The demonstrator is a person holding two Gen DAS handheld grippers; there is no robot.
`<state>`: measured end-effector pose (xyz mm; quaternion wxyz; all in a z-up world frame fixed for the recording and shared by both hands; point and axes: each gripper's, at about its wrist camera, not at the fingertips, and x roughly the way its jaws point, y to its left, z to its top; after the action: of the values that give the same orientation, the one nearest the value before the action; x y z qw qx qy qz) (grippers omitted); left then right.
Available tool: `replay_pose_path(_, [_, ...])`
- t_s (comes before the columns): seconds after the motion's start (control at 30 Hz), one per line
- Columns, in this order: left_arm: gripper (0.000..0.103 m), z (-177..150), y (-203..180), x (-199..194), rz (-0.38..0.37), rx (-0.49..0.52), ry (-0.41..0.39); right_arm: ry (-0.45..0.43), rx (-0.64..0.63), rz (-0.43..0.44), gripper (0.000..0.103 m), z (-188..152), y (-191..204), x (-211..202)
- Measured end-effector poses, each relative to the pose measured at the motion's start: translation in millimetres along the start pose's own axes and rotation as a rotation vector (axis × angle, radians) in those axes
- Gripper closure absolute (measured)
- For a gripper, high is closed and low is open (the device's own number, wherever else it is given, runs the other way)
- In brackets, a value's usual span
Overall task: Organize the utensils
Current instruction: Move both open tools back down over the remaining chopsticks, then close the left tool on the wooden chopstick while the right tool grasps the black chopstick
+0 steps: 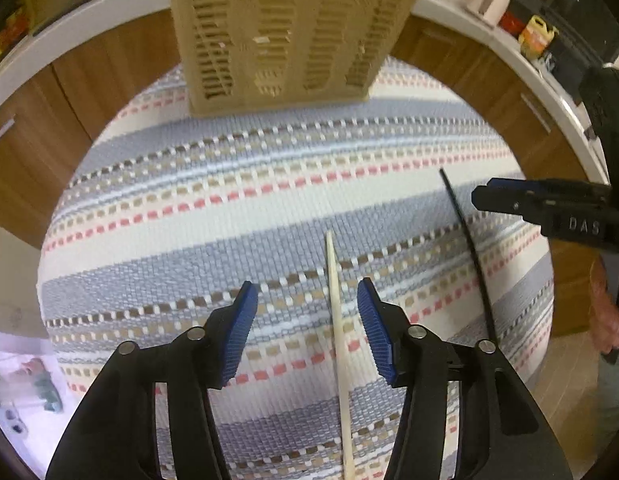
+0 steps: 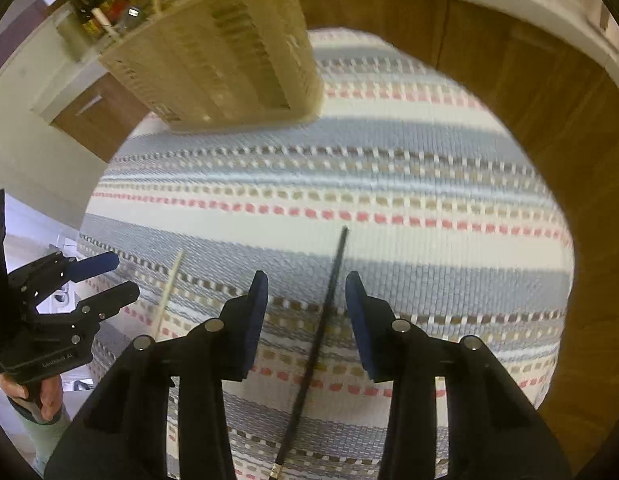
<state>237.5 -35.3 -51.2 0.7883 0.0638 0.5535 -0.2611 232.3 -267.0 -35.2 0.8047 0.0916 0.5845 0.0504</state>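
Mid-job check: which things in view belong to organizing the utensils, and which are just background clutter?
Part of the job:
- pale chopstick, lying between the open left gripper fingers
- black chopstick, lying between the open right gripper fingers
- beige slotted utensil basket, standing on the striped mat

Just lying about:
- yellow bottle on the counter
- paper rolls on the counter

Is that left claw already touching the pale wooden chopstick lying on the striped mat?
Apart. In the left wrist view the left gripper is open, and the pale chopstick lies between its blue pads with striped mat showing on both sides.
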Motion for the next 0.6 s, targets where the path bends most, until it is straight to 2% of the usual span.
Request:
replay_pose_path(0.1, [0.069,-6.0,-6.3,11.9,0.011,0.02,0.038,0.043,-0.002,-0.004,0.07,-5.6,0.2,12.6])
replay_pose_path(0.23, [0.075,-10.9,-13.9,24.4,0.03,0.046,0.057,0.066,-0.016,-0.018,0.075,-10.9,7.5,24.9])
replay_pose_path(0.47, [0.076,-10.5,-31.8,35.1,0.095,0.098,0.053,0.06,-0.068,-0.106,0.088,-15.6,19.7,35.1])
replay_pose_path(0.6, [0.076,-8.6,-46.3,37.6,0.151,0.133,0.055,0.058,-0.104,-0.139,0.089,-21.7,26.3,36.9])
